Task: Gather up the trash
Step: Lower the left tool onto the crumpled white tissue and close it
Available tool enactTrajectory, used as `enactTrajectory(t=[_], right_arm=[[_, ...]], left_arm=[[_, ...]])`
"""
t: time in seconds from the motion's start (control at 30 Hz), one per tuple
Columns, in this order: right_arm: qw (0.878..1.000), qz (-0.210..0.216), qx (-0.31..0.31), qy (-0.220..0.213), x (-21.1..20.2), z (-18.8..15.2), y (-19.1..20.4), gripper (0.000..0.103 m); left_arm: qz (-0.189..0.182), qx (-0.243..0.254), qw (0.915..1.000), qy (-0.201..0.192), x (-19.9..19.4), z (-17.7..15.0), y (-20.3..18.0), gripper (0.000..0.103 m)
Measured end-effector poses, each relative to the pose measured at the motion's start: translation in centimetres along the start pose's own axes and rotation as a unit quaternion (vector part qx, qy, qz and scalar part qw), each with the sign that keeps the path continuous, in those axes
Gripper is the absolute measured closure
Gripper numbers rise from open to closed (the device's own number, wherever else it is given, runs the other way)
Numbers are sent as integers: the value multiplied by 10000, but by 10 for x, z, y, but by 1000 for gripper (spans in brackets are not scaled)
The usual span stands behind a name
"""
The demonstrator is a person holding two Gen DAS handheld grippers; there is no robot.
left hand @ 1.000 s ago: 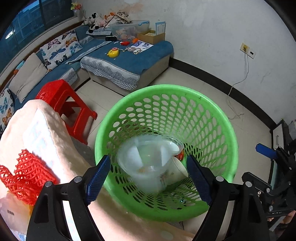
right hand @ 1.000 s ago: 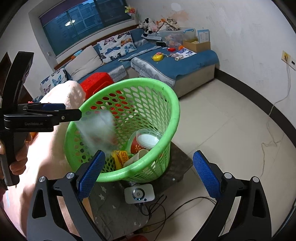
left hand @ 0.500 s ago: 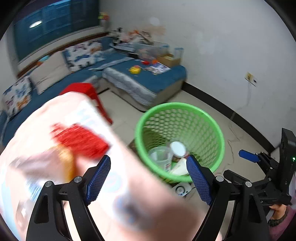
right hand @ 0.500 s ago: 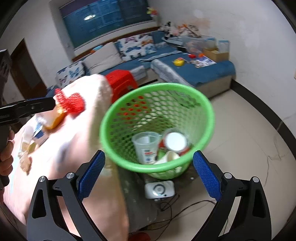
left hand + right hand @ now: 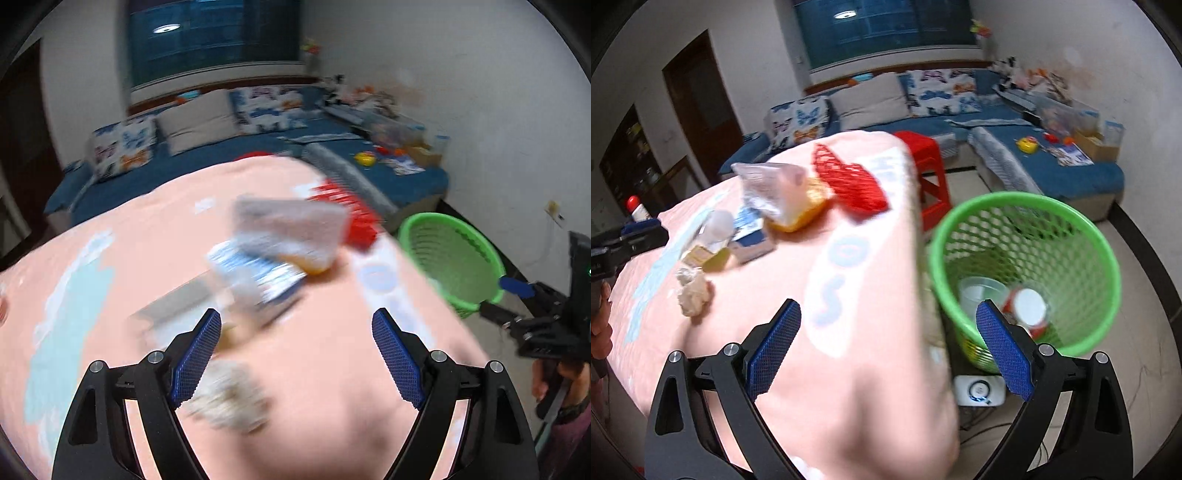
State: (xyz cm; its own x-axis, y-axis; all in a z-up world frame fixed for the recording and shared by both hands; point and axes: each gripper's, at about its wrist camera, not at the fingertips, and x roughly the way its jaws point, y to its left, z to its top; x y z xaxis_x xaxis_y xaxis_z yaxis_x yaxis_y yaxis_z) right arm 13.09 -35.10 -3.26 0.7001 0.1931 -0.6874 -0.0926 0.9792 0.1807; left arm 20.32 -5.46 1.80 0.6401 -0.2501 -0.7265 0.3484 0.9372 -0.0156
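Left wrist view: the left tool [image 5: 295,354] stands wide open and empty, low in the frame over the pink-covered bench [image 5: 110,266]. The trash here is blurred: a clear bag [image 5: 291,229], a blue-and-white carton [image 5: 258,273], a red net [image 5: 347,210] and a paper wad [image 5: 229,395] near the left pad. The green basket [image 5: 450,254] sits at the right edge. A second ago the basket filled this view with a clear cup dropping in; now it is small and off to the side, with the bench litter at centre.

Right wrist view: the right tool [image 5: 888,354] is likewise open and holds nothing. The basket [image 5: 1027,221], lower right, already holds a clear cup [image 5: 979,295] and a red-and-white tub [image 5: 1027,306], so part of the job looks done. Left on the bench [image 5: 849,332], upper left: bag [image 5: 768,184], net [image 5: 849,181], carton [image 5: 750,240], wad [image 5: 694,295]. Earlier this view showed mainly the basket; now the litter shows too.
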Motion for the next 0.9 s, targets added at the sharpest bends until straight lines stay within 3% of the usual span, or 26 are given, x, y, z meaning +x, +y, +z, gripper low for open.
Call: enactTrajectory(t=[0.17,0.37,0.6,0.9], right_arm=[[9995,213,-208,64,12,6,28,8],[9984,336,-425,127,22,10,54,8],[9979,355,-494,229,29,7,60,8],[9976,387,-476,318,37,4,62,8]], left_arm=[[165,-413,9989,148,-3,-33,45,22],[14,-674,9967,461,16,-62,56,18],[-29,-705,9951,687,43,-68,55,15],[-214,-1124,9893,904,66,-68,70,15]])
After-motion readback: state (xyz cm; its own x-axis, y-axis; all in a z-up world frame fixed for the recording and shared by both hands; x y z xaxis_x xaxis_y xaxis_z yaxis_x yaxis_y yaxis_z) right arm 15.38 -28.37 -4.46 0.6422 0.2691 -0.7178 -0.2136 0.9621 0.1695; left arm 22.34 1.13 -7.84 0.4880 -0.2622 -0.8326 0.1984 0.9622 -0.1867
